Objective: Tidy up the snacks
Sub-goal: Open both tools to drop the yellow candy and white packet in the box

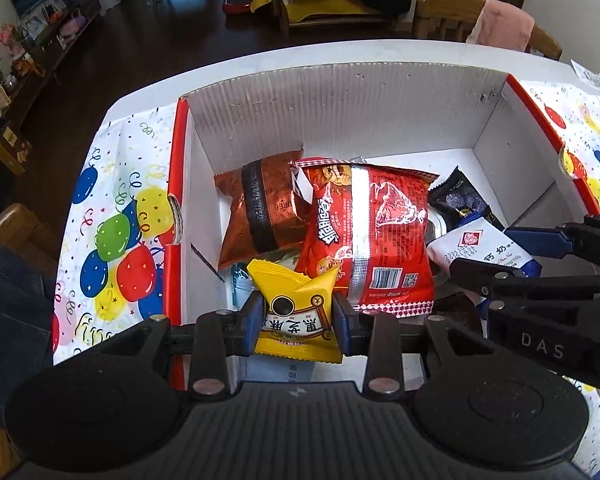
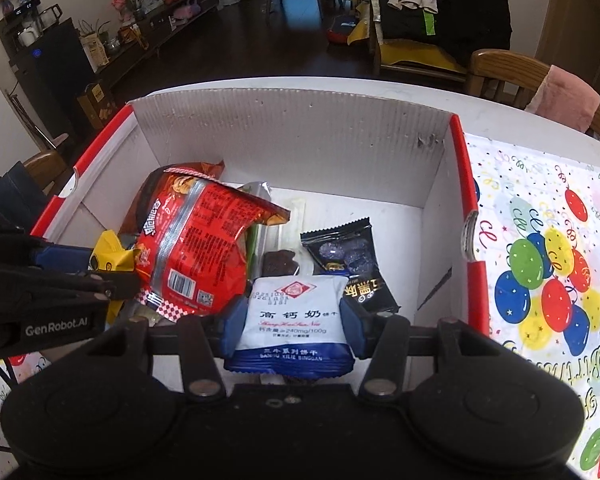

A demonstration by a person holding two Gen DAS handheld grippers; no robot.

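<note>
**Tools hold two snack packets over open box**

Left tool (image 1: 296,322) grips a yellow sesame-snack packet (image 1: 296,316) between its blue pads, low over the near left part of a white corrugated cardboard box (image 1: 340,92) with red trim. Beside it, the right tool (image 2: 294,326) clamps a white-and-blue milk biscuit packet (image 2: 292,320) over the near middle of the same box, which stands on a table (image 2: 540,184) spread with a balloon-print cloth.

Already in the box lie a large red snack bag (image 1: 370,240), a copper Oreo packet (image 1: 264,208) behind it, and a small black candy packet (image 2: 342,248) towards the right wall.

The risk from here, on present showing, is crowding: both tools work close together, and a careless release could see their arms knock, or a packet land on the slippery red bag and slide off crooked. The yellow packet is pinched only across its middle and looks creased at the top; a harder squeeze might crush what is inside. The biscuit packet looks flat, stiff and squarely held, with its blue lower edge hanging free below the pads.
</note>
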